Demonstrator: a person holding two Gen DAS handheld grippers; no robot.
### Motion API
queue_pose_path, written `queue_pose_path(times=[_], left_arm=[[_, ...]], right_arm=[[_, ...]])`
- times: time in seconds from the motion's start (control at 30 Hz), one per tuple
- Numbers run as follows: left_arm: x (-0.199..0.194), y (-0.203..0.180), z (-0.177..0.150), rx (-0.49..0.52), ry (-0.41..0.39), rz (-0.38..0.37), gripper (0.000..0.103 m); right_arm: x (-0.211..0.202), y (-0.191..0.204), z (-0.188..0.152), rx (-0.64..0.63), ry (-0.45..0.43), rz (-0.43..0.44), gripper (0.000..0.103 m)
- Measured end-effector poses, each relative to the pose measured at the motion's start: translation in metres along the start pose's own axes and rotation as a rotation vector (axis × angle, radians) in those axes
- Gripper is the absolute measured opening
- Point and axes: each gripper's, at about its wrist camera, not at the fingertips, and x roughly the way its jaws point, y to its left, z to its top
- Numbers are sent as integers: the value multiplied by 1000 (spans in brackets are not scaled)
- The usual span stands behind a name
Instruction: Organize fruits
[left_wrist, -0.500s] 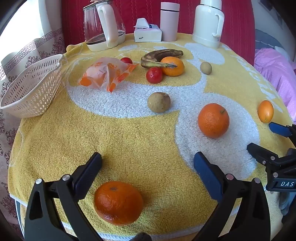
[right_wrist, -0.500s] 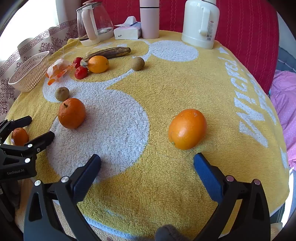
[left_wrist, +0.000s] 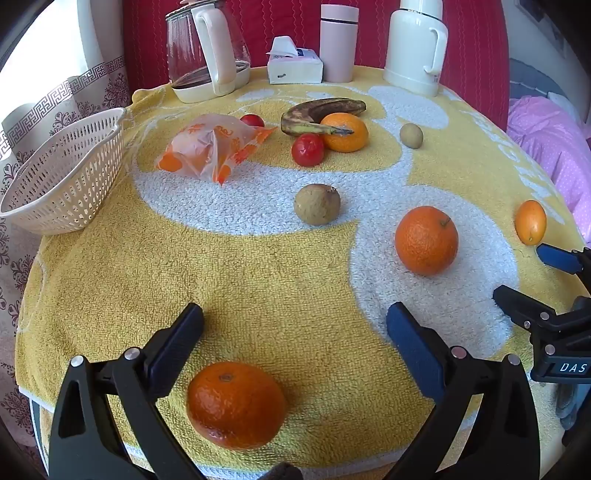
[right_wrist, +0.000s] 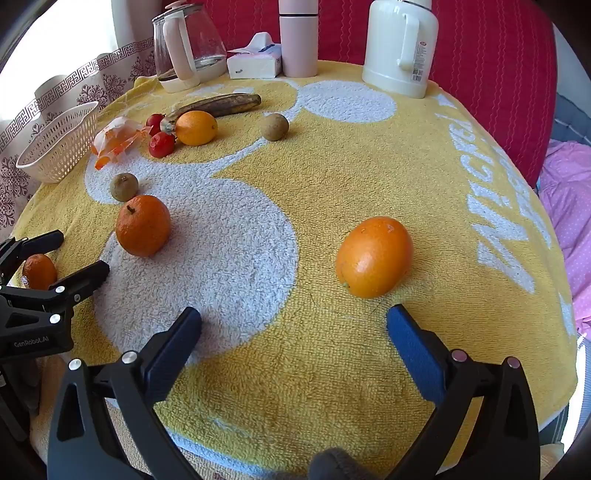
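My left gripper (left_wrist: 294, 325) is open, low over the near edge of the yellow towel, with a mandarin (left_wrist: 236, 404) lying between its arms, closer to the left finger. My right gripper (right_wrist: 293, 326) is open too, and a smooth orange (right_wrist: 375, 256) lies just ahead of its right finger. A stemmed orange (left_wrist: 426, 240) and a brown kiwi (left_wrist: 317, 204) lie mid-table. Farther back are a banana (left_wrist: 321, 110), another orange (left_wrist: 345, 132), two tomatoes (left_wrist: 307, 149), a second kiwi (left_wrist: 411, 135) and a plastic bag (left_wrist: 210, 147). A white basket (left_wrist: 62, 177) stands at the left edge.
A glass kettle (left_wrist: 205, 51), a tissue box (left_wrist: 293, 66), a pink tumbler (left_wrist: 338, 42) and a white thermos (left_wrist: 415, 46) line the back of the table before a red backrest. Pink bedding (left_wrist: 546, 133) lies to the right. A patterned cloth hangs on the left.
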Motion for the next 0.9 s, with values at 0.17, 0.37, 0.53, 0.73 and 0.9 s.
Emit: queue_pose_path(times=[0.17, 0.37, 0.53, 0.73, 0.9], left_arm=[[0, 0, 0, 0, 1, 0, 101], [0, 0, 0, 1, 1, 1, 101], [0, 1, 0, 0, 1, 0, 101], [-2, 2, -2, -7, 5, -11, 101], [-1, 3, 0, -5, 5, -10, 101]], right_arm=[[0, 0, 0, 0, 1, 0, 98], [0, 0, 0, 0, 1, 0, 98], [0, 0, 0, 1, 1, 1, 98], [0, 0, -1, 2, 0, 4, 98], [-1, -2, 0, 1, 1, 2, 98]])
